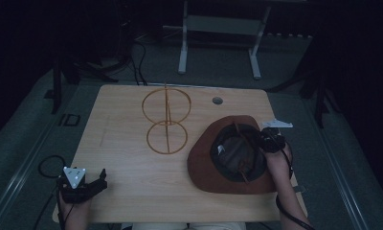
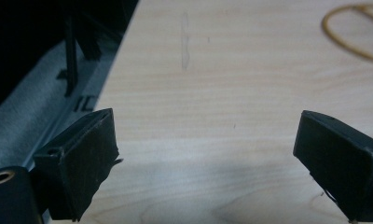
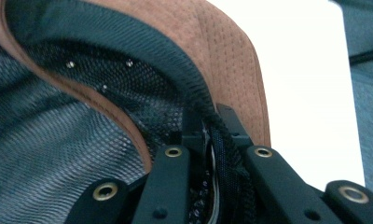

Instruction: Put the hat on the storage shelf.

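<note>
A brown wide-brimmed hat [image 1: 206, 165] lies upside down on the right half of the wooden table [image 1: 132, 191], its dark mesh lining facing up. My right gripper [image 1: 262, 140] is at the hat's right edge; in the right gripper view the right gripper [image 3: 212, 128] is shut on the dark-edged inner rim of the hat [image 3: 231, 56]. A gold wire stand [image 1: 166, 120] made of two rings on a rod sits at the table's middle. My left gripper [image 1: 99, 181] rests at the front left corner, and the left gripper [image 2: 208, 154] is open over bare wood.
A round cable hole [image 1: 217, 100] sits near the table's far edge. A white frame [image 1: 218, 28] stands on the floor behind the table. Cables [image 1: 48, 165] lie on the grey floor at the left. The wire stand's ring [image 2: 357, 35] shows far ahead of the left jaws.
</note>
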